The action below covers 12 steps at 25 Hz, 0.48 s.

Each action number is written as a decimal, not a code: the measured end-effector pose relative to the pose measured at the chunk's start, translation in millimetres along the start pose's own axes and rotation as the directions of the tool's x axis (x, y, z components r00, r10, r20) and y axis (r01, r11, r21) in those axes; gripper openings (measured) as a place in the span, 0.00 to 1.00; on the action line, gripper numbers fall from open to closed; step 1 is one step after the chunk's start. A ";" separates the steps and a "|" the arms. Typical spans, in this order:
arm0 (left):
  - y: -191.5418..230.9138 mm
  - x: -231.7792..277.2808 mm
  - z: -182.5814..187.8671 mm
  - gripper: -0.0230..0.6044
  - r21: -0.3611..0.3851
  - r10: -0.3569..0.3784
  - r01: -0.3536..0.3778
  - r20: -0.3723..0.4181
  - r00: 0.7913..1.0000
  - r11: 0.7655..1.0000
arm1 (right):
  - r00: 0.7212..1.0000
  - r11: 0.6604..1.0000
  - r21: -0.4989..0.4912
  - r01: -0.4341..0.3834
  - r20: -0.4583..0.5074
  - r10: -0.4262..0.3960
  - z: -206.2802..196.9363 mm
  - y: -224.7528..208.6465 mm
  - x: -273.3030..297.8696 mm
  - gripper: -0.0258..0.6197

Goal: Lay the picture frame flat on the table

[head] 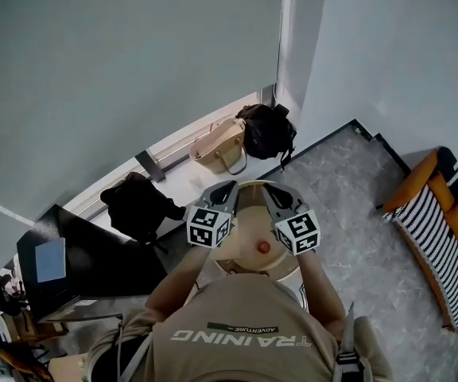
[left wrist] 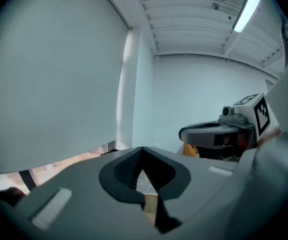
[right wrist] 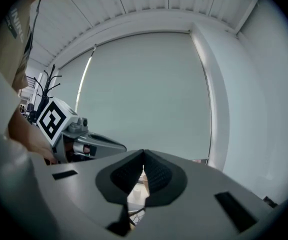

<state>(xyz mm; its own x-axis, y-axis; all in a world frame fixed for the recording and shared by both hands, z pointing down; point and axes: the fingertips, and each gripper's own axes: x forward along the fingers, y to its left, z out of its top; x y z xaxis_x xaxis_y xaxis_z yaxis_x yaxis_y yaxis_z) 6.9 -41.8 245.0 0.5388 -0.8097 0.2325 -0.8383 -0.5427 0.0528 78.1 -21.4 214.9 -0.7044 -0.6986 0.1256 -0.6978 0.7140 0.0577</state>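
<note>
No picture frame shows in any view. In the head view both grippers are held up side by side in front of the person's chest, above a round beige table (head: 250, 210). My left gripper (head: 227, 188) is shut, with nothing between its jaws. My right gripper (head: 269, 188) is shut and empty too. In the left gripper view the left gripper (left wrist: 143, 149) has its pads together and points at a pale wall, with the right gripper (left wrist: 218, 132) beside it. In the right gripper view the right gripper (right wrist: 143, 154) faces a grey window blind, and the left gripper (right wrist: 82, 140) is at its left.
A small orange thing (head: 264, 247) lies on the round table. A beige tote (head: 220, 146) and a black bag (head: 267, 130) sit on the window ledge, and another black bag (head: 137, 205) further left. A striped orange sofa (head: 440, 229) stands at the right. A dark desk (head: 70, 265) stands at the left.
</note>
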 end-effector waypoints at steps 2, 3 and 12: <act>2.3 0.1 4.5 0.05 -0.003 0.001 -0.001 0.003 1.000 1.000 | 1.000 1.000 0.005 0.010 0.015 -0.010 5.7 -2.6 -2.1 0.05; 2.2 -0.5 5.2 0.05 -0.003 0.001 -0.001 0.002 1.000 1.000 | 1.000 1.000 0.013 0.011 0.017 -0.012 6.5 -2.5 -3.4 0.05; 0.3 0.0 2.5 0.05 0.020 -0.001 0.001 -0.007 1.000 1.000 | 1.000 0.999 0.029 0.018 -0.009 -0.018 -4.0 -0.7 -6.5 0.05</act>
<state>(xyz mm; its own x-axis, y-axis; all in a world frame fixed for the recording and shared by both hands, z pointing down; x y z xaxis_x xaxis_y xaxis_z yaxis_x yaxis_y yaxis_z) 6.8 -42.5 242.6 0.5394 -0.8074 0.2390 -0.8356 -0.5483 0.0335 83.7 -17.1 218.0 -0.6906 -0.7108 0.1335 -0.7140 0.6995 0.0309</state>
